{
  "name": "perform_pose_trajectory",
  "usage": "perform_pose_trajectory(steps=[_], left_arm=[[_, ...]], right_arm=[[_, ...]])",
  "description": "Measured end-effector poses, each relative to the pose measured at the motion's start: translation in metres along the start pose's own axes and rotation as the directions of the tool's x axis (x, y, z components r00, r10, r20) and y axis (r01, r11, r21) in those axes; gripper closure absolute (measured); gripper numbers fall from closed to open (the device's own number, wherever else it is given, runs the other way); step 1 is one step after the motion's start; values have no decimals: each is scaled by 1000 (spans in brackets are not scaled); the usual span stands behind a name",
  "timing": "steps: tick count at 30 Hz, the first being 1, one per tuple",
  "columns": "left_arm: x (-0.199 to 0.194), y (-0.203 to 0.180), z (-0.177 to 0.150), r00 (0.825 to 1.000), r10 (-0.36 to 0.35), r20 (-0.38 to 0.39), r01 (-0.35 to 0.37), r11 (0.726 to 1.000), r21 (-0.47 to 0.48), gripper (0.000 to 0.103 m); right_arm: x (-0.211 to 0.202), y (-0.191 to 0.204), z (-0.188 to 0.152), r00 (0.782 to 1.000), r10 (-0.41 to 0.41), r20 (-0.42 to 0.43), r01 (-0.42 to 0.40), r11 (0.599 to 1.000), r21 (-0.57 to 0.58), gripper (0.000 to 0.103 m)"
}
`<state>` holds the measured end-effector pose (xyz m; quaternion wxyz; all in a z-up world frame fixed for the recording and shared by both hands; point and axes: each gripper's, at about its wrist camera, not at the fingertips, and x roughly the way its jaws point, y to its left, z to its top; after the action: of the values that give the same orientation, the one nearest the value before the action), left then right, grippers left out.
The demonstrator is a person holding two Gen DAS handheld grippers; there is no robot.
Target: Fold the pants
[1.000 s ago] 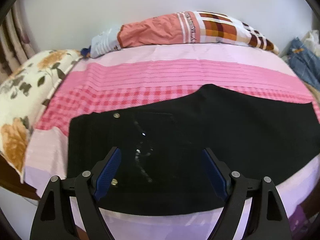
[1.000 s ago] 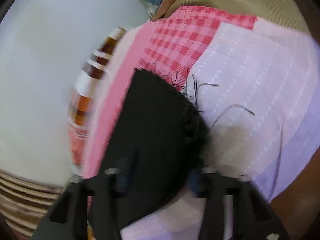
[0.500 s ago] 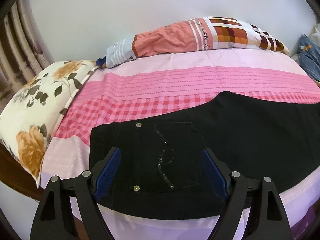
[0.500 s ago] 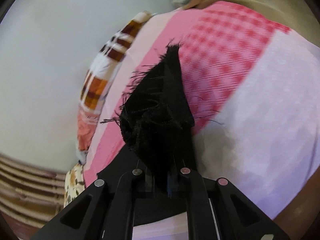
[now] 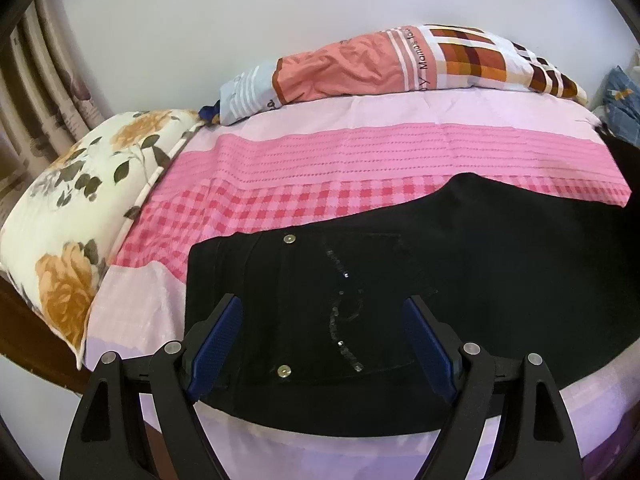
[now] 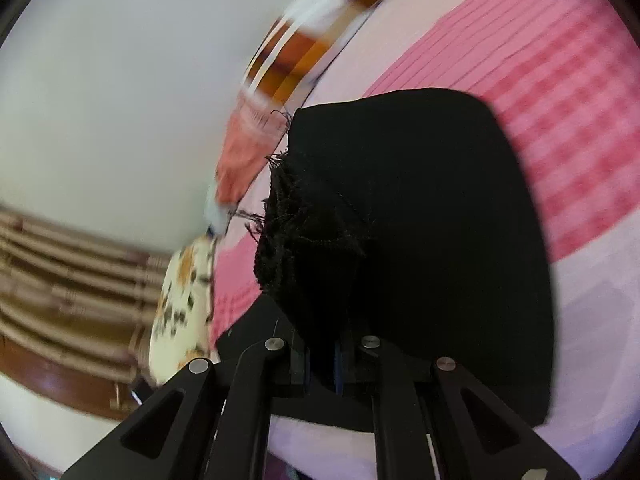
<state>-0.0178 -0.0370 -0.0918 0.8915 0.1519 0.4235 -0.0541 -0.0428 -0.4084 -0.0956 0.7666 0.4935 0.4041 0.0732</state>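
Observation:
Black pants (image 5: 460, 264) lie flat on the pink bedspread (image 5: 360, 152), waistband at the left, a sequined back pocket facing up. My left gripper (image 5: 322, 338) is open above the waist and pocket area, holding nothing. In the right wrist view my right gripper (image 6: 322, 356) is shut on the frayed leg hem of the pants (image 6: 304, 220) and holds it lifted, with the black cloth (image 6: 440, 220) draping behind it over the bed.
A floral pillow (image 5: 80, 216) lies at the left edge of the bed. A patchwork orange and checked pillow (image 5: 400, 64) lies along the wall. Folded jeans (image 5: 624, 96) sit at the far right. Striped curtains (image 5: 36, 80) hang at the left.
My right gripper closed on the leg hem, lifted it and swung it leftward across the bed. The left wrist view shifted so the waistband sits more to the right.

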Motion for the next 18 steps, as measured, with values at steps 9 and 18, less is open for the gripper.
perform_pose_trajectory(steps=[9,18], left_arm=[[0,30,-4,999,31,-30,-33,998,-57,20],[9,39,-10,997,26,-66,-32,995,-90,20]], right_arm=[[83,40,-43,978,29,-206,-45,996,-74,94],[106,48,-55,964,-17,-267,-15,993,-116,93]])
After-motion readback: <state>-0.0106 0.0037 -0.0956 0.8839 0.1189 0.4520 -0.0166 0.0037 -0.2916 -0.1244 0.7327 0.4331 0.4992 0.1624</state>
